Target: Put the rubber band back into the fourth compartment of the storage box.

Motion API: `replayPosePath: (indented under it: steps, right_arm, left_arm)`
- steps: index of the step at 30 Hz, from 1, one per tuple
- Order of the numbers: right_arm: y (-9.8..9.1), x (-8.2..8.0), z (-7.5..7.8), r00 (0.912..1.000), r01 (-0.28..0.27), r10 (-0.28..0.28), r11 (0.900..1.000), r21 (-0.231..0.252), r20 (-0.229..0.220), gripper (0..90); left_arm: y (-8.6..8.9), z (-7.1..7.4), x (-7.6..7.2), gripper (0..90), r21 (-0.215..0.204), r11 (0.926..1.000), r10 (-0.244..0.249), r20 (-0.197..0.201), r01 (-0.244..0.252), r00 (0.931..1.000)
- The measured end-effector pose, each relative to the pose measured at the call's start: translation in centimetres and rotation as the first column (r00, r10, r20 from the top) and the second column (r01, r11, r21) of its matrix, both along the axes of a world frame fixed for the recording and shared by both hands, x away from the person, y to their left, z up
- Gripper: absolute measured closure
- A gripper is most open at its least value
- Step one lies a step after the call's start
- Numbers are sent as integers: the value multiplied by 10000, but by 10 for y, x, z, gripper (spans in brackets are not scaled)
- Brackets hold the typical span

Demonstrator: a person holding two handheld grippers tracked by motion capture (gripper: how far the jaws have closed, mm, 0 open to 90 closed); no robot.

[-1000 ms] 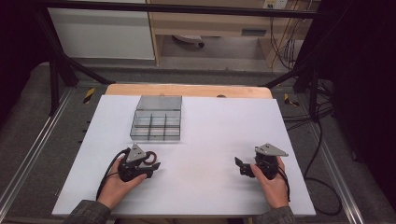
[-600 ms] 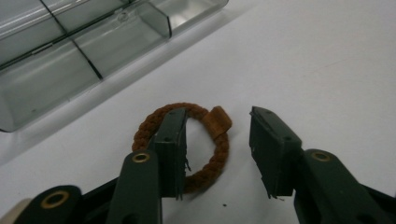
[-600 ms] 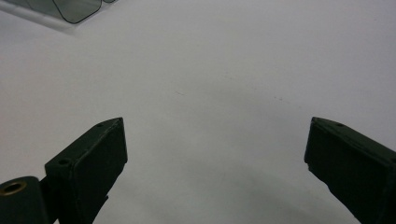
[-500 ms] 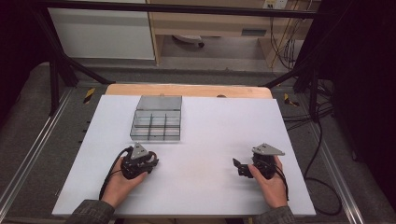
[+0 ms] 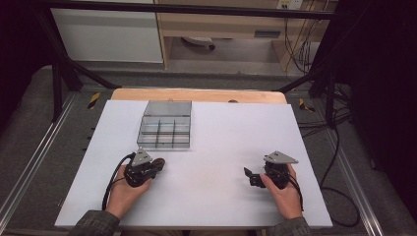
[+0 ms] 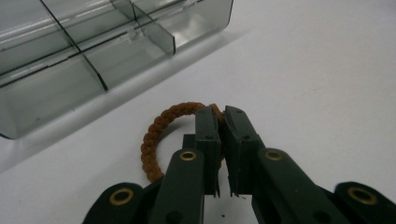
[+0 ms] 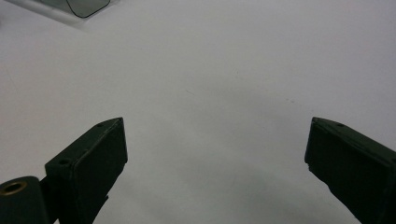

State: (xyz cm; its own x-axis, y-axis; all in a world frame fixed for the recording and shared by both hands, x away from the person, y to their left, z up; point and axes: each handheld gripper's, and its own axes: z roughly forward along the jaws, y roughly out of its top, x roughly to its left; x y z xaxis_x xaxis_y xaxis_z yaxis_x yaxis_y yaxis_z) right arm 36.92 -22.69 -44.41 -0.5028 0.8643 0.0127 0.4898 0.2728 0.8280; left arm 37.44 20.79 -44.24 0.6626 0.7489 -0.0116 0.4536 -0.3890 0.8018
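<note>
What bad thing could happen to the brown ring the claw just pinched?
The left gripper has just been closing and pinches only one thin spot of the brown braided ring, so the ring might slip out when lifted. The clear divided box sits close beside it, so the dangling loop could catch on its wall. The right gripper is open and apart.

Divided tray (image 5: pixel 165 126) sits on the desk (image 5: pixel 216 142), toward its far left. Braided ring (image 6: pixel 161 130) lies just before the tray's near edge, apart from it.
</note>
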Motion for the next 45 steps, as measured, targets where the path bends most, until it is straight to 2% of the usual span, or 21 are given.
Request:
replayPosePath:
  steps: [3, 9, 14, 15, 18, 20, 22, 24, 28, 32, 33, 38, 41, 45]
  right_arm:
    - [0, 1, -1, 10000, 76, -76, 10000, -19, -57, 60]
    - [-2, 1, -1, 9999, 162, -161, 9999, 42, -50, 60]
    - [-1, 0, 0, 10000, 80, -80, 10000, 34, 10, 60]
    - [0, 1, -1, 10000, 47, -47, 10000, -31, -2, 60]
    - [-1, 1, -2, 9999, 90, -90, 9999, -77, -68, 61]
    - [-3, 1, -1, 9998, 159, -158, 9998, 100, -92, 61]
    - [-3, 1, -2, 9999, 142, -141, 9998, 137, -100, 61]
    - [-3, 1, -2, 9998, 157, -156, 9998, 117, -119, 60]
    - [-5, 0, -1, 9998, 172, -170, 9995, 261, -70, 59]
    - [-4, -1, 0, 10000, 91, -91, 9994, 345, 5, 59]
    - [-3, -2, 0, 10000, 38, -37, 9991, 418, -16, 59]
    - [-2, -2, 0, 9999, -147, 146, 9995, 293, 35, 59]
    - [-2, -3, 1, 9999, -125, 123, 9991, 413, 67, 58]
    - [-3, -1, -1, 10000, -97, 97, 9994, 339, -2, 59]
  left_arm:
    - [3, 5, -2, 846, -359, 9993, 65, 198, -58, 9998]
    - [8, 7, -3, 847, -821, 9965, 194, 121, -184, 9997]
    - [11, 9, -2, 847, -1022, 9945, 252, 118, -239, 9996]
    - [13, 14, -3, 847, -1148, 9931, 272, 264, -240, 9993]
    - [13, 17, -3, 847, -1133, 9935, 148, 347, -108, 9993]
    - [12, 17, -4, 847, -1173, 9931, 73, 313, -36, 9995]
    - [9, 15, -5, 847, -1148, 9932, -183, 119, 195, 9998]
    - [7, 15, -5, 847, -1252, 9919, -222, 29, 224, 9997]
    - [7, 21, -1, 847, -1341, 9909, -140, -84, 128, 9999]
    - [8, 26, 2, 846, -1258, 9921, -34, -39, 29, 10000]
    - [10, 29, 3, 847, -1369, 9905, 98, -2, -97, 10000]
    - [13, 35, 6, 847, -1333, 9910, 142, -18, -143, 9999]
    - [13, 42, 11, 847, -1455, 9893, 92, 50, -83, 9999]
    - [13, 48, 18, 846, -1586, 9873, 119, 43, -111, 9999]
